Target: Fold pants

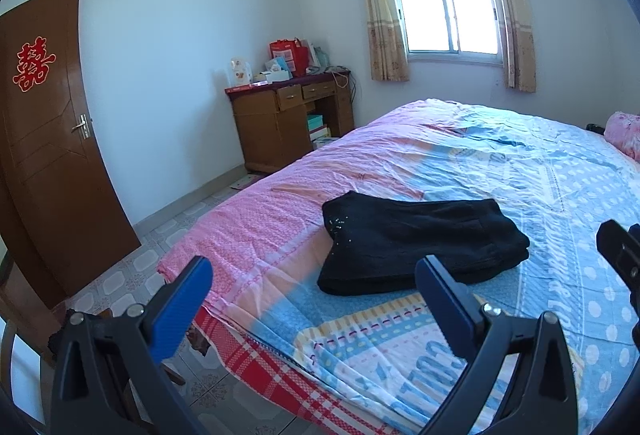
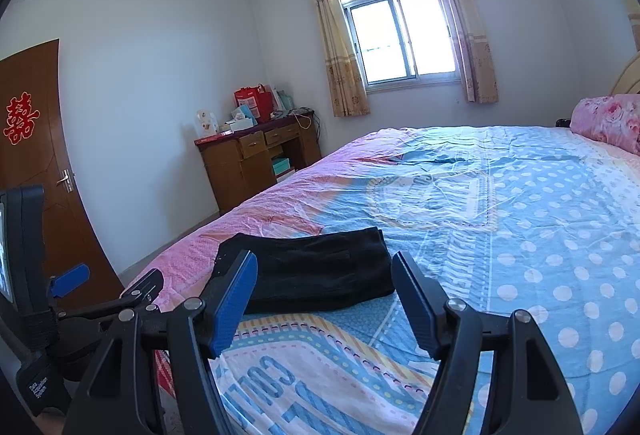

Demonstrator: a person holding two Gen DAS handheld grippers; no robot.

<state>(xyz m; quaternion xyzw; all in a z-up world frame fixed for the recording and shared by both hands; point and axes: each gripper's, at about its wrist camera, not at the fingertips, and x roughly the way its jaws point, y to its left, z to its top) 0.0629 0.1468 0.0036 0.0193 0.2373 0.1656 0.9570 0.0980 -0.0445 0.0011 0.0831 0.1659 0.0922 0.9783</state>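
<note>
The black pants (image 1: 416,243) lie folded in a compact stack on the bed (image 1: 540,171), near its foot edge. They also show in the right wrist view (image 2: 320,271). My left gripper (image 1: 316,291) is open and empty, held above the bed's corner, just short of the pants. My right gripper (image 2: 324,295) is open and empty, held close in front of the pants, not touching them. The left gripper's body (image 2: 68,283) shows at the left of the right wrist view. Part of the right gripper (image 1: 620,247) shows at the right edge of the left wrist view.
The bed has a pink and blue patterned cover and a pink floral pillow (image 2: 608,119) at its head. A wooden desk (image 1: 288,119) with boxes and bags stands by the far wall under the window side. A brown door (image 1: 48,139) is at the left. Tiled floor (image 1: 132,275) lies beside the bed.
</note>
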